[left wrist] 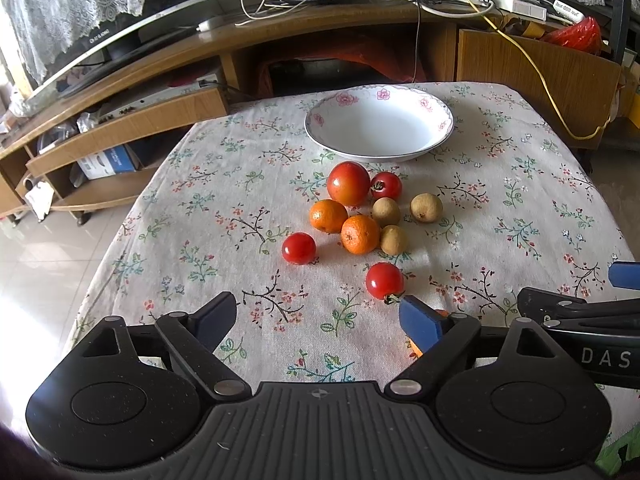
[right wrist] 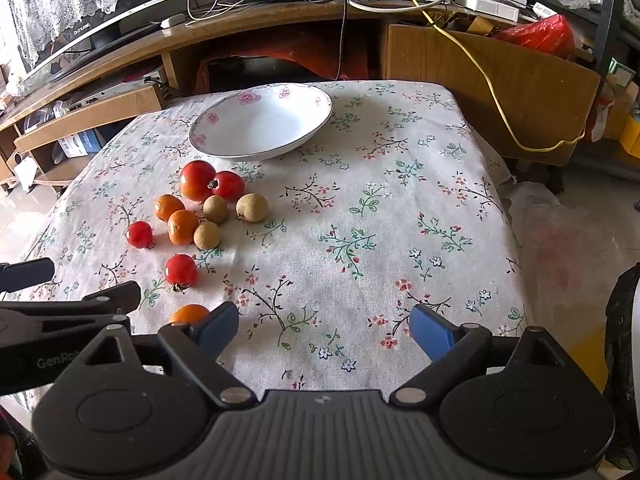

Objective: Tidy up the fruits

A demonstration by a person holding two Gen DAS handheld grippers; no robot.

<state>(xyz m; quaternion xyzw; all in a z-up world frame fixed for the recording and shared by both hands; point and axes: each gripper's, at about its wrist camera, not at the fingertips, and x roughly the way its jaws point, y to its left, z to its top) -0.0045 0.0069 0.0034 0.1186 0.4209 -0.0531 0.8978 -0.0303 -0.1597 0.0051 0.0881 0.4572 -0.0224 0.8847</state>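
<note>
On the flowery worktop (left wrist: 520,184) the fruits (left wrist: 356,216) sit in a loose bunch just in front of the empty white bowl (left wrist: 380,122), likely where they should go. Both tools wait low at the near edge, the left hand-held gripper (left wrist: 320,320) and right hand-held gripper (right wrist: 324,326) spread wide and holding nothing. One small orange (right wrist: 189,314) lies apart, beside the right tool's finger.

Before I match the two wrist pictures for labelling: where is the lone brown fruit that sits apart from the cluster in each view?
Left wrist: lone brown fruit, right of centre, rightmost of the cluster.
Right wrist: lone brown fruit, left of centre, again on the cluster's right edge.
Shared landmark: the empty floral bowl, beyond the fruit in both.
</note>
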